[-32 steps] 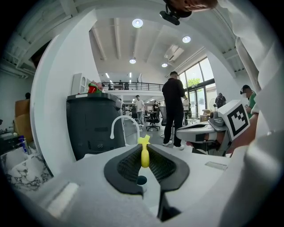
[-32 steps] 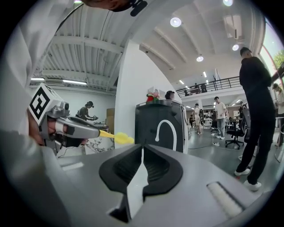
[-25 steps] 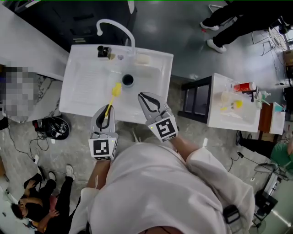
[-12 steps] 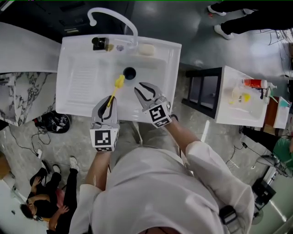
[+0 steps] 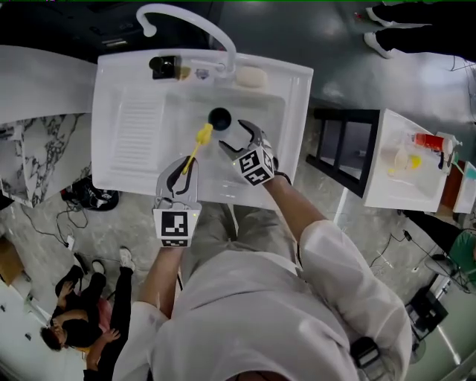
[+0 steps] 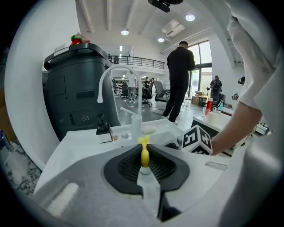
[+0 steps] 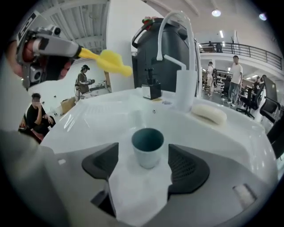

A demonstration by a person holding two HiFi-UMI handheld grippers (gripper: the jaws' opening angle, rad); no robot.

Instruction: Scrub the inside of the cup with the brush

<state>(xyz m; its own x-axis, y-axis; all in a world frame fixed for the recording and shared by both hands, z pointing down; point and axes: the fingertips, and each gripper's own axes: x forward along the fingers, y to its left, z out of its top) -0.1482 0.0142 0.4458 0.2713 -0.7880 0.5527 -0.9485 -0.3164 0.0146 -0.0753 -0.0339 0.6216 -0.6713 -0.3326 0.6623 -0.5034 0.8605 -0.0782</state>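
Observation:
A pale cup (image 5: 227,126) with a dark teal inside stands upright in the white sink (image 5: 111,89). My right gripper (image 5: 240,138) reaches down over it. Its jaws have just been opening and now stand open on either side of the cup (image 7: 147,145), with the pads clear of its wall. In the right gripper view, the right gripper (image 7: 144,170) frames the cup from behind. My left gripper (image 5: 183,175) is shut on the handle of a yellow brush (image 5: 201,138). The brush head points at the cup from its left. Seen along the left gripper's (image 6: 144,167) jaws, the brush (image 6: 144,153) sticks straight out.
A curved white faucet (image 5: 186,22) rises at the sink's back edge, with a soap bar (image 5: 251,76) and a small black item (image 5: 163,65) beside it. A ribbed drainboard (image 5: 137,126) fills the sink's left half. A side table (image 5: 416,149) with bottles stands at right. People sit on the floor (image 5: 67,335).
Both grippers have come down toward the sink. The right gripper has reached the cup and opened around it. The left has carried the brush head closer to the cup.

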